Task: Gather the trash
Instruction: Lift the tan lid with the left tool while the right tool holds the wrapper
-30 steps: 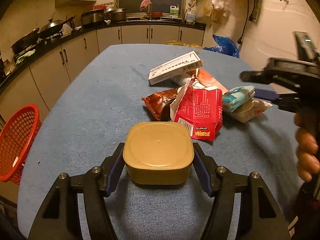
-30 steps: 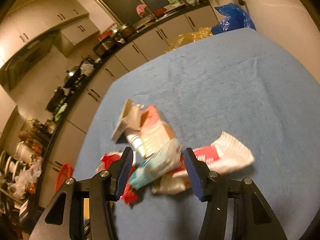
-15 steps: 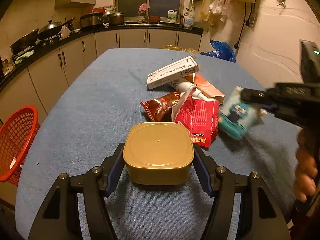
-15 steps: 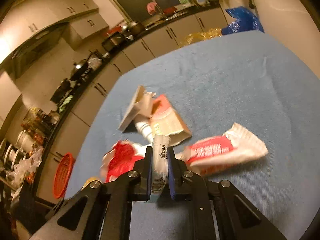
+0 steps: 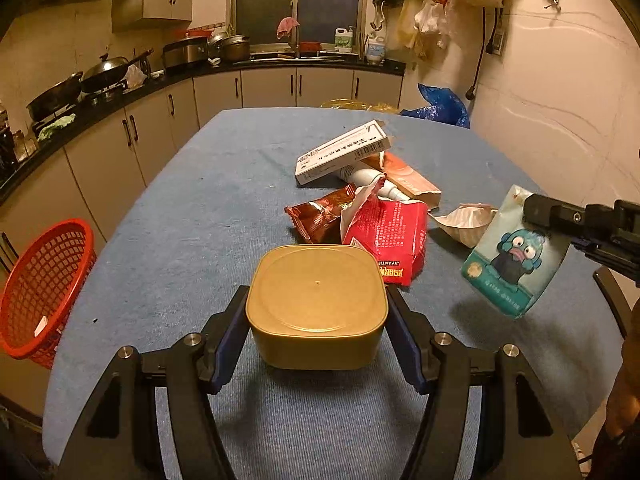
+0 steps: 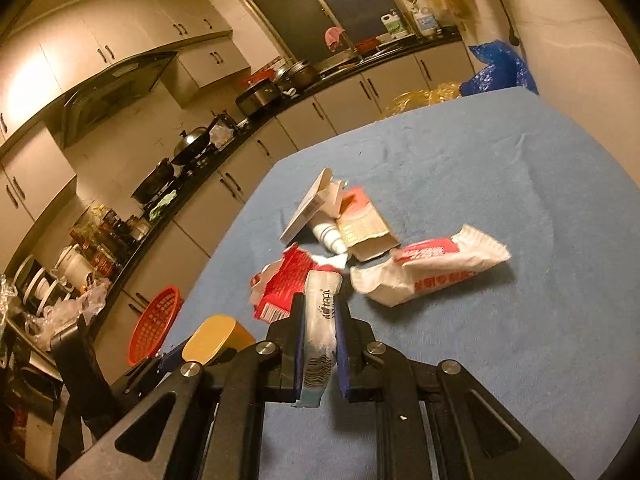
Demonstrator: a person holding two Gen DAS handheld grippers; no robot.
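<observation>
Left wrist view: low at the near edge of the surface (image 5: 200, 208), facing its far edge and the window. Right wrist view: raised over the right edge, tilted, facing left-forward toward the cabinets. Shared: trash pile (image 5: 372, 200) (image 6: 340, 240), gold container (image 5: 316, 304) (image 6: 214, 338), red basket (image 5: 44, 288) (image 6: 154, 330).

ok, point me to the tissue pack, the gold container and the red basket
tissue pack (image 5: 516, 258), left wrist view, on the cartoon face printed on its front.
gold container (image 5: 318, 286), left wrist view, centre of its lid.
red basket (image 5: 42, 280), left wrist view, on the mesh inner wall.
</observation>
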